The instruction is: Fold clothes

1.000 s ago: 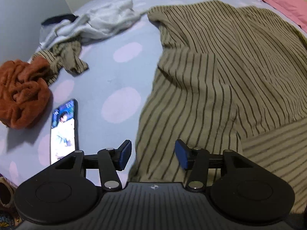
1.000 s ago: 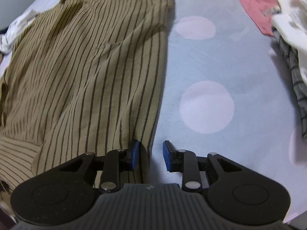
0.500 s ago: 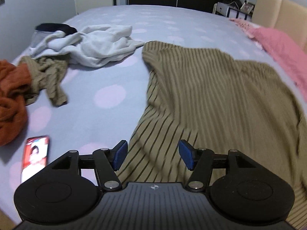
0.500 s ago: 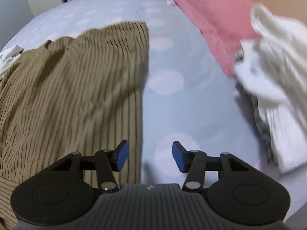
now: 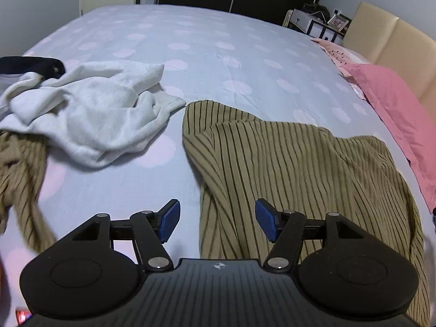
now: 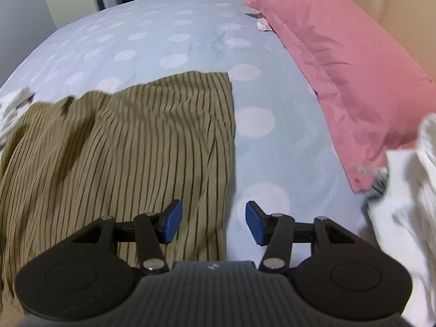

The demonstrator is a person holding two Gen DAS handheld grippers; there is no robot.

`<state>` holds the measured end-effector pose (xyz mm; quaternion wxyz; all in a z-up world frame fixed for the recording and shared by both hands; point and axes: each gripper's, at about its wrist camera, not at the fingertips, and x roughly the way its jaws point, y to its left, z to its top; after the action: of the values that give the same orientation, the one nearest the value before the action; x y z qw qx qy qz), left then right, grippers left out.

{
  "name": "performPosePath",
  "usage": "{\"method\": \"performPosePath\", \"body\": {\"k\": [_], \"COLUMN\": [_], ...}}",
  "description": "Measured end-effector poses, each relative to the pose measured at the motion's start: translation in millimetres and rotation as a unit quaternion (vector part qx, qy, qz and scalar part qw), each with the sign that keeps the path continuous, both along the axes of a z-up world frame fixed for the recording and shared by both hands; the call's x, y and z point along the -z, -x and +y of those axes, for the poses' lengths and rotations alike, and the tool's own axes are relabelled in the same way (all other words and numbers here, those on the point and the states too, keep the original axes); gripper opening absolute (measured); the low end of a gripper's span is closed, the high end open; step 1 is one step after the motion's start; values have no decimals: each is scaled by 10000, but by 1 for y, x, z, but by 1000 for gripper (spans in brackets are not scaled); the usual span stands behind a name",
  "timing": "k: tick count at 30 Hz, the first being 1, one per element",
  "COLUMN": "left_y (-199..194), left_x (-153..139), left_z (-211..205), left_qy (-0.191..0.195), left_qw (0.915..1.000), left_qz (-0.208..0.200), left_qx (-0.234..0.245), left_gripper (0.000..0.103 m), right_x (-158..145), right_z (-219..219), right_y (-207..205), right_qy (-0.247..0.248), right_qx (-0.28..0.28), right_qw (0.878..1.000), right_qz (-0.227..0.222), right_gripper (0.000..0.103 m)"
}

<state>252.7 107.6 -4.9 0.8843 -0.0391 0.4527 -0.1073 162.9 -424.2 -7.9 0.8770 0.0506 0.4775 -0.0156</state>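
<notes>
Olive striped garment (image 5: 299,163) lies flat under two released claws, left claw (image 5: 217,223) and right claw (image 6: 212,223).

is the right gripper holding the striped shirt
No, the right gripper stands open above the striped shirt, its blue pads clear of the cloth.

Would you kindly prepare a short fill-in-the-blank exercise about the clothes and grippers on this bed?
1. The spread-out garment is olive with dark ____.
2. Beside the right gripper, along the bedsheet, lies a ____ pillow.
3. The crumpled garment to the striped one's left in the left wrist view is ____.
4. The left gripper holds ____.

Missing words: stripes; pink; white; nothing
</notes>
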Motion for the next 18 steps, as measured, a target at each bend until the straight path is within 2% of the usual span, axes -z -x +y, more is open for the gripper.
{"method": "performPosePath", "body": {"k": [2,6,10,14,18], "left_y": [-25,-75,-116,-145,-159], "left_x": [7,25,45,65,80], "left_z": [1,1,1,2,3], "left_qy": [-26,175,389,464,405], "left_qw": [10000,9996,9984,9977,9977], "left_qz": [18,76,140,247,283], "left_qx": [-65,-208,-394,-439,-464], "left_gripper": [59,59,59,59,58], "right_x": [4,10,21,38,55], "right_z": [-4,-20,-29,-36,-35], "right_y": [-23,-71,-124,-170,-203], "right_qy": [-110,-518,-518,-747,-703], "right_qx": [65,317,504,593,559], "right_qw": [9999,9980,9969,9949,9957], "right_qz": [-2,-147,-299,-317,-239], "right_gripper": [56,57,59,61,65]}}
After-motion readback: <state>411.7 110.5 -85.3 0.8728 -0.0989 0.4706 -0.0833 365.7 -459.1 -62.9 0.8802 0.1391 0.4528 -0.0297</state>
